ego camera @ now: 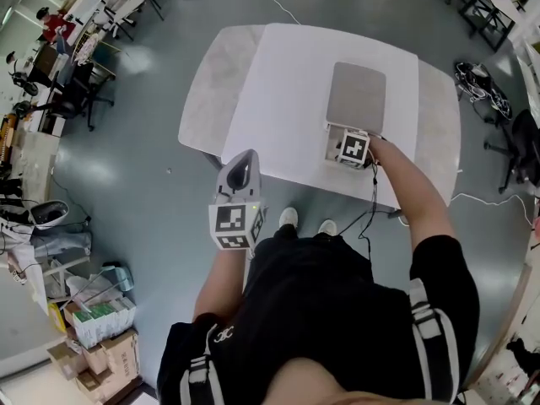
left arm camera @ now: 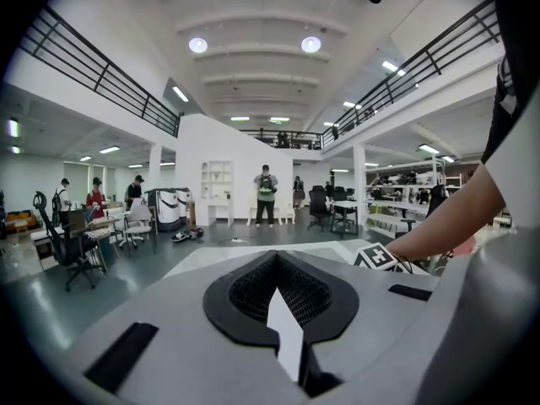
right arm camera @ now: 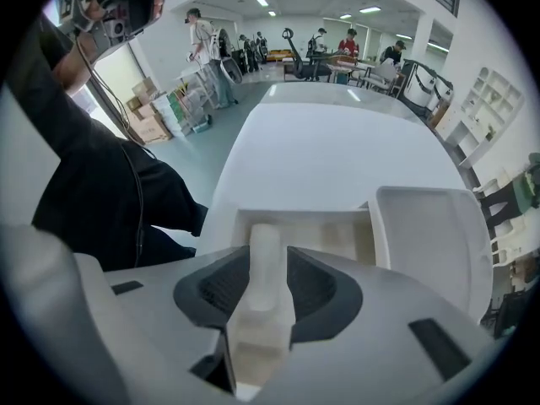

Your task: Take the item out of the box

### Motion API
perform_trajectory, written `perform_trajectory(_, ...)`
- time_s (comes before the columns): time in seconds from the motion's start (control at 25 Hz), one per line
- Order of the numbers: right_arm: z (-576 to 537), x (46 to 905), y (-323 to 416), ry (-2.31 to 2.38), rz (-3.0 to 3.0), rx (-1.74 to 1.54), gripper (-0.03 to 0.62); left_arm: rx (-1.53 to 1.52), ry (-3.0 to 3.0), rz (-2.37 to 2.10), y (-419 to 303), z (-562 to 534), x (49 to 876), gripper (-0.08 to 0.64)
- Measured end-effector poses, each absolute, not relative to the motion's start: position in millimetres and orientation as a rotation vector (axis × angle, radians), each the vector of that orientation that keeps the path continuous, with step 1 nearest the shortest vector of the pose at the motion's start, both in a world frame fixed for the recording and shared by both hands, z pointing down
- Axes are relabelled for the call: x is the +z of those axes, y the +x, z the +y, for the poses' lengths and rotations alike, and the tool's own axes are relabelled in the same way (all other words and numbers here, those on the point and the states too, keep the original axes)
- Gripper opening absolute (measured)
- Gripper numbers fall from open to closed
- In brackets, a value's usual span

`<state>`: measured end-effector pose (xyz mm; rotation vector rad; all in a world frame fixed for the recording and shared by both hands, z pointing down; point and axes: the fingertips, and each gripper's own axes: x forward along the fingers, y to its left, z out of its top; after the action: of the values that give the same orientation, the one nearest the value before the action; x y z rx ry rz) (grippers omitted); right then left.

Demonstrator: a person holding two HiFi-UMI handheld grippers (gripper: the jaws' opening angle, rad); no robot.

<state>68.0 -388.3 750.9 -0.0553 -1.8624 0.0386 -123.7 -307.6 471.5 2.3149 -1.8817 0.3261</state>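
Table (ego camera: 278,99), one: white, bare around the box.
Box (ego camera: 331,144), one: at the table's near edge, lid (ego camera: 356,98) laid open behind it.
Item (right arm camera: 265,234), one: pale, clamped between the right gripper's (right arm camera: 263,268) jaws at the open box.
Left gripper (ego camera: 240,162): jaws together, empty, off the table over open floor.

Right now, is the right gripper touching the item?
Touching. In the right gripper view, the right gripper has both jaws pressed against the sides of the pale item, at the open box.
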Motion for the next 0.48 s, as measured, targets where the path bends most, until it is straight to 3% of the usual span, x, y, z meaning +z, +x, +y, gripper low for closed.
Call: perform_trajectory(0.48,-393,780,65,-0.052,-1.780,0.079,0.121,0.347,2.281,-1.893,-128,-305,483,0.005)
